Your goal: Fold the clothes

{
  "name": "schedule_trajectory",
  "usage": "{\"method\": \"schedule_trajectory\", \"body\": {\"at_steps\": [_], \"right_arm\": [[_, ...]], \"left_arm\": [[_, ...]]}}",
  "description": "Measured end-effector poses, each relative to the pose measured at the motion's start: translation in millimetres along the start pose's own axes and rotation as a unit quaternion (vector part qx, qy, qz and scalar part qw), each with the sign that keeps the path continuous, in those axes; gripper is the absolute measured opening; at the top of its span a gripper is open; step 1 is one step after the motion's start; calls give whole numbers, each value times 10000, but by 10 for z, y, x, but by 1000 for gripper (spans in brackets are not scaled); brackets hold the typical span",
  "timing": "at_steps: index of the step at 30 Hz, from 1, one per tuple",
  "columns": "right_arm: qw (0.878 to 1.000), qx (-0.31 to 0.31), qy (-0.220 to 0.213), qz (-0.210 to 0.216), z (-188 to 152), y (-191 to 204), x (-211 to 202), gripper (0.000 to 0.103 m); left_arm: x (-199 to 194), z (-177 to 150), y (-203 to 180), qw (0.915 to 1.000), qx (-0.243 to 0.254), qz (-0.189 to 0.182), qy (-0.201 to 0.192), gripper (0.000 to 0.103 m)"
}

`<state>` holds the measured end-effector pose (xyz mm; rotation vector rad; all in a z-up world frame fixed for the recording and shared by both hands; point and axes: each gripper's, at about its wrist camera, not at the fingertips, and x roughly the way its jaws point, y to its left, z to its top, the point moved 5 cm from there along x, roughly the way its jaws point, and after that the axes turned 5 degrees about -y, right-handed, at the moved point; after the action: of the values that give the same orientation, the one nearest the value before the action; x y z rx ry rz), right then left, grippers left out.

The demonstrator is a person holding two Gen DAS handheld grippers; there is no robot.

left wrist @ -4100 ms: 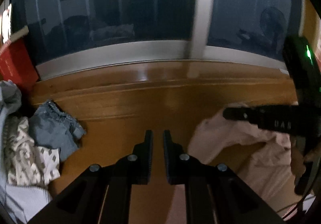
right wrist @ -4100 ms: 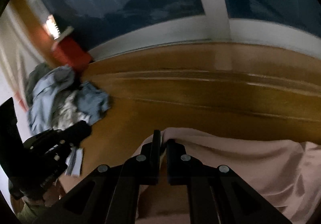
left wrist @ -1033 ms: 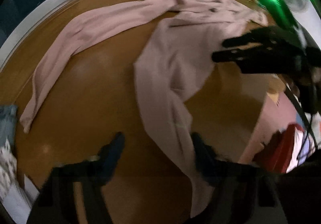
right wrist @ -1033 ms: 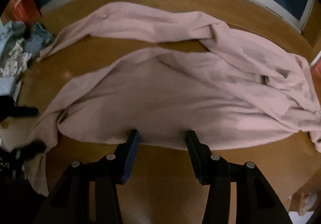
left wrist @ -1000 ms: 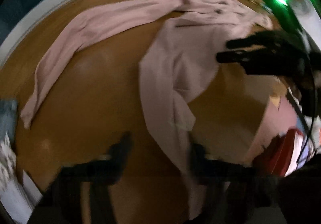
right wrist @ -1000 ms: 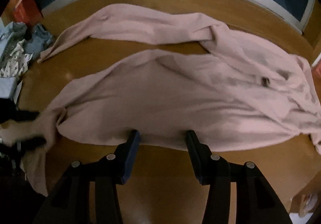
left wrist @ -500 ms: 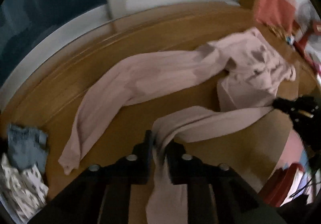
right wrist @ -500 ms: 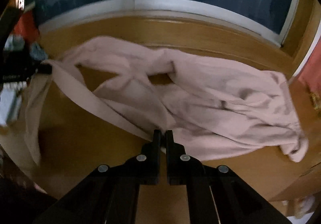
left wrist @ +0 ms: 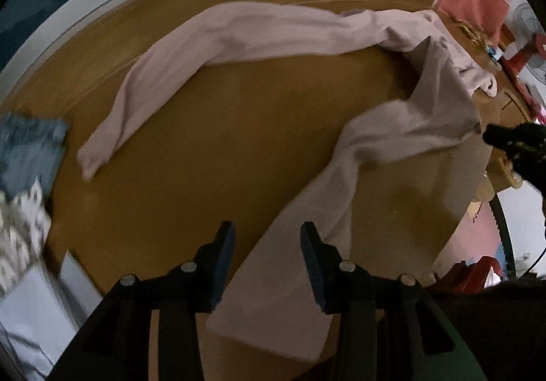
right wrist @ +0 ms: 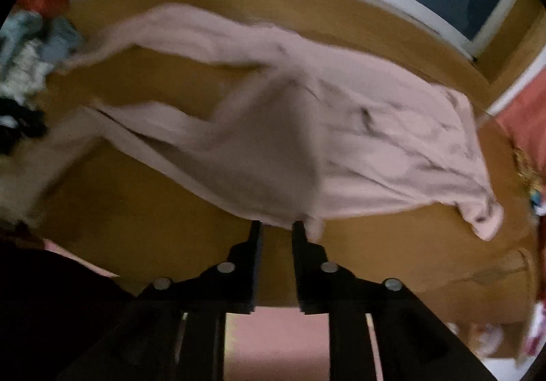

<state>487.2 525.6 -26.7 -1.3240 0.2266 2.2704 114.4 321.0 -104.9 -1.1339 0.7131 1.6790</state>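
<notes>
Pink garment (left wrist: pixel 259 36) released onto the desk (left wrist: pixel 191 156)
Left gripper (left wrist: pixel 268 237) and right gripper (right wrist: pixel 275 227) jaws had just opened from pinching it, now parted, gripping nothing

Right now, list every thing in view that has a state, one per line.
pink trousers: spread on the wooden table, unfolded, legs apart, one leg lifted and rumpled.
left gripper: open, just been opening, cloth between the jaws, not pinched.
right gripper: open, just been opening, at the cloth edge.
pile of clothes: heaped at the table's left end, unfolded.
</notes>
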Motion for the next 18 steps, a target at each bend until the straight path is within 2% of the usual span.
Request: {"method": "schedule_trajectory", "body": {"at_steps": [4,11,18], "right_arm": [[9985,-306,-245,370,249,309,76,35],[9913,-1094,40,730,404,714,522,36],[9888,-1248,402,713,401,836,761,36]], "left_arm": [[-64,-196,128,9997,-225,-1,107,37],[51,-402,270,9992,-277,-51,271,37],[213,-434,248,9985,-317,-110,436,38]]}}
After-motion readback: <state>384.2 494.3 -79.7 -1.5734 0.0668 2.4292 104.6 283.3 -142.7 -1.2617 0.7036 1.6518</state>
